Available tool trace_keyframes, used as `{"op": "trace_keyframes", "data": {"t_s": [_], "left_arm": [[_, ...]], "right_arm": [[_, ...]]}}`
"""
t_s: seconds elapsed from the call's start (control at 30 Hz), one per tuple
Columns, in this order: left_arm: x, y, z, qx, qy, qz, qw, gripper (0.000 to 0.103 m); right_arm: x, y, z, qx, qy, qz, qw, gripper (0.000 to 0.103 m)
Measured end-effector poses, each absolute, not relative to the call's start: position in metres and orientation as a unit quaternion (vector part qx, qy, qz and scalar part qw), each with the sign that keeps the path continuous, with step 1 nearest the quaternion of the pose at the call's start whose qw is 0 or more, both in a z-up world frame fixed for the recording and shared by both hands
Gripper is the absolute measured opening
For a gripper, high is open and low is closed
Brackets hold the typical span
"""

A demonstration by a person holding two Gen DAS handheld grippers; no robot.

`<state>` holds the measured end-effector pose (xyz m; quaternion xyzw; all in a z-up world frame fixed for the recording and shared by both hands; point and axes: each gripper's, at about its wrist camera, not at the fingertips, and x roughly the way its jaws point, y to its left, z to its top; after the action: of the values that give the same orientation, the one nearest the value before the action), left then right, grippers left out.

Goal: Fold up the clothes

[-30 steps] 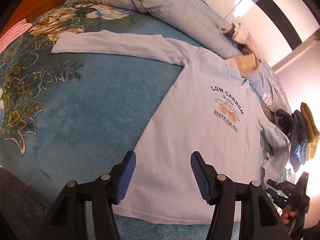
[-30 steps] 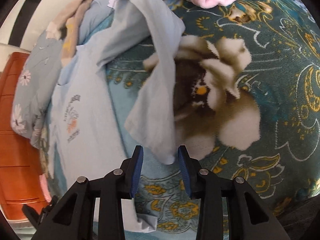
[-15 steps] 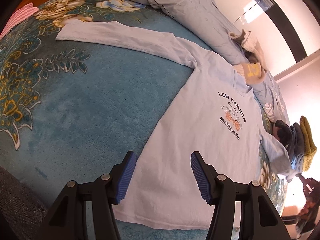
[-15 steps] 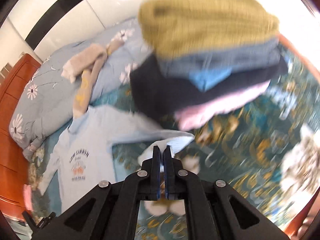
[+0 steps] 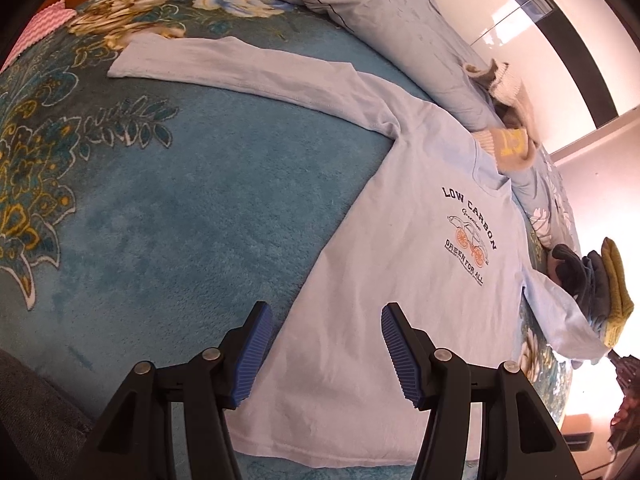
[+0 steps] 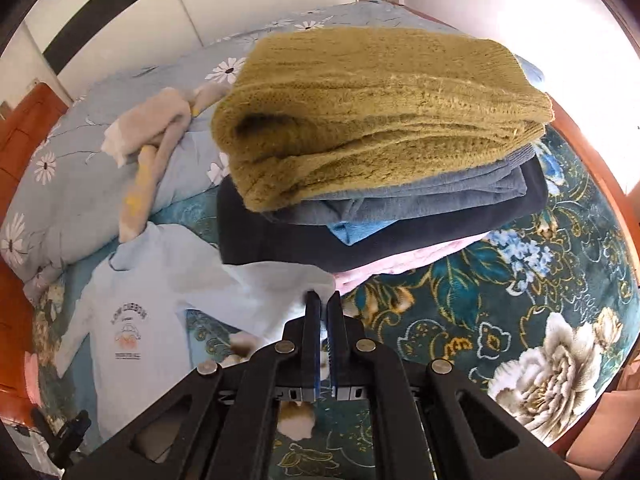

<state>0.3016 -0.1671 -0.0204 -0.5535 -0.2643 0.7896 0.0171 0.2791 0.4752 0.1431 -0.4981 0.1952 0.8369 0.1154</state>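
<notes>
A pale blue shirt (image 5: 400,280) lies flat on the teal floral blanket (image 5: 180,220) of the bed, one sleeve (image 5: 240,68) stretched toward the upper left, with bare blanket below it. The left gripper (image 5: 324,344) is released, jaws wide over the shirt's lower left edge. The right gripper (image 6: 323,304) is clenched on the other sleeve's cuff (image 6: 280,280), just beside a folded stack (image 6: 380,168) at frame centre.
</notes>
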Motion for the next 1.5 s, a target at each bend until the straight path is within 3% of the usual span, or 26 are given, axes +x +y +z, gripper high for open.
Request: {"op": "trace_keyframes", "data": {"t_s": [0.17,0.47,0.67,0.87,1.17,1.47,1.5], "left_arm": [[0.279,-0.16,-0.013,-0.547,-0.233,0.803,0.036,0.061],[0.231,-0.173,0.0,-0.506,-0.216,0.833,0.054,0.061],[0.22,-0.191,-0.007,-0.497,-0.258,0.826,0.064,0.062],[0.209,-0.212,-0.012,-0.486,-0.312,0.814,0.065,0.065],[0.188,-0.238,-0.04,-0.488,-0.392,0.779,0.039,0.066],[0.172,-0.232,-0.052,-0.503,-0.391,0.77,0.041,0.066],[0.172,-0.231,-0.053,-0.505,-0.389,0.769,0.041,0.066]], "right_arm": [[0.264,0.433,0.182,-0.484,0.162,0.859,0.05,0.003],[0.165,0.281,0.214,-0.52,0.004,0.851,-0.064,0.003],[0.11,0.149,0.18,-0.558,-0.115,0.811,-0.131,0.003],[0.06,0.038,0.103,-0.612,-0.181,0.753,-0.159,0.003],[0.015,-0.044,-0.002,-0.663,-0.188,0.712,-0.133,0.003],[-0.001,-0.047,-0.018,-0.665,-0.095,0.719,-0.178,0.005],[-0.001,-0.046,-0.018,-0.663,-0.084,0.72,-0.185,0.012]]}}
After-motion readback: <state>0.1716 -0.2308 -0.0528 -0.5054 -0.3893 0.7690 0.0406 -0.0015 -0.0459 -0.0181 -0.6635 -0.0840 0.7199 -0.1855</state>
